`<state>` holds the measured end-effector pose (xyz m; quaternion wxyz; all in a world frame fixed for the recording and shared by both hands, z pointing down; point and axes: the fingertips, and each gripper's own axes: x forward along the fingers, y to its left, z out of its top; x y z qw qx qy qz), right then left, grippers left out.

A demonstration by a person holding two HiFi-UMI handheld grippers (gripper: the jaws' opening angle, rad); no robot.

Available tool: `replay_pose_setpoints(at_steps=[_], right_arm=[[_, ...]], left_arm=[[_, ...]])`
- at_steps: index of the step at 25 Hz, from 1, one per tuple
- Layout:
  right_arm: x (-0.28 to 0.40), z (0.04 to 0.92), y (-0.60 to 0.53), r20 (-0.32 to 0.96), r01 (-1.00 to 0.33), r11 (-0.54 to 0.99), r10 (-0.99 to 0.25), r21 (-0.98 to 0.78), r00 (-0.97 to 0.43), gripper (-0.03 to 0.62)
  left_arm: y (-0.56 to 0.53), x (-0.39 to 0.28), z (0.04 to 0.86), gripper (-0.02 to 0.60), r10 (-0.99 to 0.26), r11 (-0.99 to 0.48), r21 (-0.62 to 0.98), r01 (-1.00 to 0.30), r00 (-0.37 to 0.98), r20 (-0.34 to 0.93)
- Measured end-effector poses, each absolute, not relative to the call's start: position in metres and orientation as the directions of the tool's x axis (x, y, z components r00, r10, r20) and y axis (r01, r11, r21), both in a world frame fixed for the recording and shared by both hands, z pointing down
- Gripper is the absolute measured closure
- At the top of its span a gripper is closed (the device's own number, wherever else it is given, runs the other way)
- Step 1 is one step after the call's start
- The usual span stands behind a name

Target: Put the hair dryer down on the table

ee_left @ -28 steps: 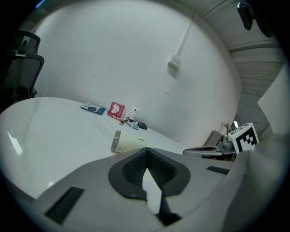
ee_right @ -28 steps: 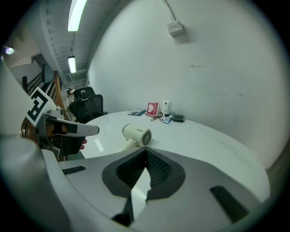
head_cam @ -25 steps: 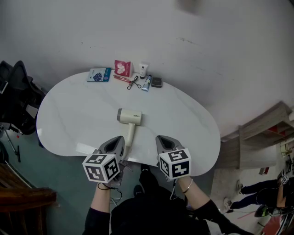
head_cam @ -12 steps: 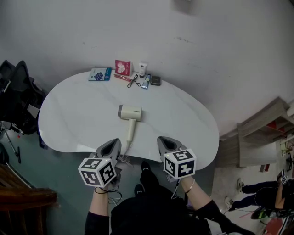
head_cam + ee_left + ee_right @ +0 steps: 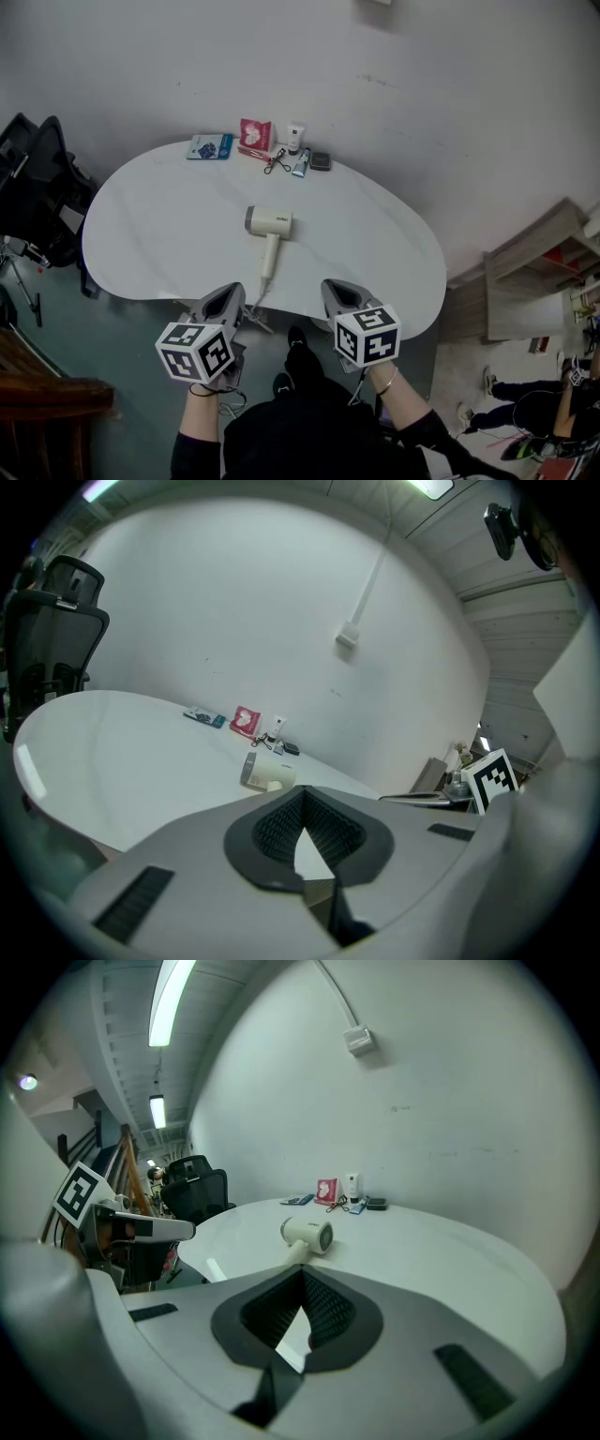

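The cream hair dryer (image 5: 269,225) lies on its side in the middle of the white oval table (image 5: 159,234), handle pointing toward me and its cord running off the near edge. It also shows in the left gripper view as the hair dryer (image 5: 265,772) and in the right gripper view as the hair dryer (image 5: 307,1235), well ahead of the jaws. My left gripper (image 5: 228,298) and right gripper (image 5: 336,292) hover at the table's near edge, either side of the handle's end and apart from it. Both are shut with nothing held.
Along the table's far edge lie a blue packet (image 5: 209,147), a red box (image 5: 254,134), a white tube (image 5: 295,138) and a dark compact (image 5: 321,161). A black office chair (image 5: 37,187) stands at the left. A wooden shelf (image 5: 534,272) is at the right.
Both grippers have drawn back a little toward me, off the table's near edge. The hair dryer has stayed where it lies.
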<state>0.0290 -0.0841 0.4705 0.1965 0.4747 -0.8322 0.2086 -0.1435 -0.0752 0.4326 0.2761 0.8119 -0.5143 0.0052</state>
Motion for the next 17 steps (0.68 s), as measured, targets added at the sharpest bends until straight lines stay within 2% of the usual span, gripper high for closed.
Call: replay_pose_setpoints(at_steps=[17], right_arm=[[0.036, 0.46, -0.072, 0.497, -0.88, 0.455, -0.737, -0.136, -0.458, 0.592]], left_arm=[[-0.064, -0.146, 0.42, 0.572, -0.846, -0.328, 0.433, -0.84, 0.465, 0.262]])
